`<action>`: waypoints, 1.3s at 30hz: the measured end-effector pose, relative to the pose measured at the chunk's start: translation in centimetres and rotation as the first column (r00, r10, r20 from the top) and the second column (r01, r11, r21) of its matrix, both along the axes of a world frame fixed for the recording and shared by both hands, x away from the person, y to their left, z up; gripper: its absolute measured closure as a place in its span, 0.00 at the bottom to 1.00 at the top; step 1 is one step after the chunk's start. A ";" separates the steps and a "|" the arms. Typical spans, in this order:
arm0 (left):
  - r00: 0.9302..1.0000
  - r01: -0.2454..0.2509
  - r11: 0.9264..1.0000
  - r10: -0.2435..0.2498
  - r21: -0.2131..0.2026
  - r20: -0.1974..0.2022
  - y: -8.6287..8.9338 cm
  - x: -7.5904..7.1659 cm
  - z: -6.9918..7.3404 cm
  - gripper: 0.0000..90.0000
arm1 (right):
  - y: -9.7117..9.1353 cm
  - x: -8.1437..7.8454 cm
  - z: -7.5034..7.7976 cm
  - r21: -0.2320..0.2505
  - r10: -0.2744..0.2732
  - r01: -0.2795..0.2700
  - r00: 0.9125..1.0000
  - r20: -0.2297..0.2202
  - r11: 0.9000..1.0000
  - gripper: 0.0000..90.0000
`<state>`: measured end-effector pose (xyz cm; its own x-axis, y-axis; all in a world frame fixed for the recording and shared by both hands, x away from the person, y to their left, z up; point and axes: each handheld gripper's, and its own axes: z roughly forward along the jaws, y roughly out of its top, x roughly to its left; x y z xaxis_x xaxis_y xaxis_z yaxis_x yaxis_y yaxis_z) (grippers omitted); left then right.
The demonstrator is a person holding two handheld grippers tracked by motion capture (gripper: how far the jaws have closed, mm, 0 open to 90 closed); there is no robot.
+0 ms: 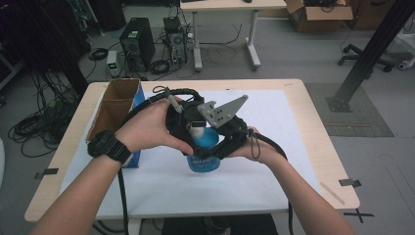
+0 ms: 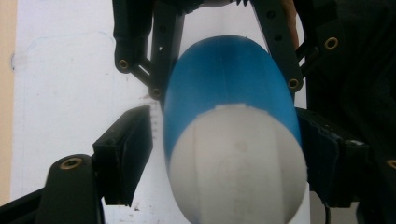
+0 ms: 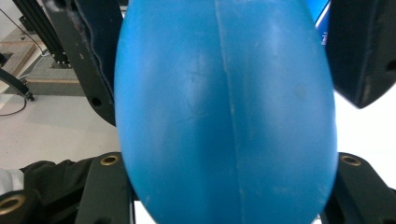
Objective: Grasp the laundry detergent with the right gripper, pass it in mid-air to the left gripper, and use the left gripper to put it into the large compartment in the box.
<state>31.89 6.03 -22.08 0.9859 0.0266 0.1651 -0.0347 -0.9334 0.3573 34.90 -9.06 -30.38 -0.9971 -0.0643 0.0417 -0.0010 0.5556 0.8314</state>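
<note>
A blue plastic bottle (image 1: 203, 160) with a white cap (image 1: 197, 131) stands on the white mat in the middle of the table. My right gripper (image 1: 211, 149) comes in from the right and is shut on the bottle's blue body (image 3: 226, 116), which bulges between its jaws (image 3: 226, 84). My left gripper (image 1: 195, 128) reaches in from the left at cap height. In the left gripper view the white cap (image 2: 238, 168) sits between its jaws (image 2: 229, 156). The right pad (image 2: 322, 158) lies against the bottle, while a thin gap shows beside the left pad (image 2: 133, 154).
An open cardboard box (image 1: 117, 110) with a blue side stands at the table's left, close to my left forearm. The white mat (image 1: 274, 161) covers most of the wooden table (image 1: 318, 147). Beyond it, the floor holds computer towers, cables and another desk.
</note>
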 end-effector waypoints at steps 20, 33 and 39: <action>1.000 0.010 1.000 -0.010 0.006 -0.004 -0.1 0.0 0.1 0.40 | -0.2 0.1 -0.2 -0.001 -0.006 0.006 1.000 -0.001 1.000 0.47; 1.000 0.008 1.000 -0.008 0.011 -0.005 -0.4 0.0 0.3 0.42 | -0.5 0.1 -0.3 0.004 -0.010 0.010 1.000 -0.007 1.000 0.47; 1.000 0.000 1.000 0.001 0.013 -0.010 -0.6 0.1 0.7 0.42 | -0.7 0.2 -0.2 0.020 -0.008 0.009 1.000 -0.016 1.000 0.46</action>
<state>31.96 5.41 -21.37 0.9876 0.0249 0.1553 -0.0306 -0.9381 0.3451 35.13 -9.76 -30.58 -0.9968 -0.0569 0.0569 0.0173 0.5389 0.8422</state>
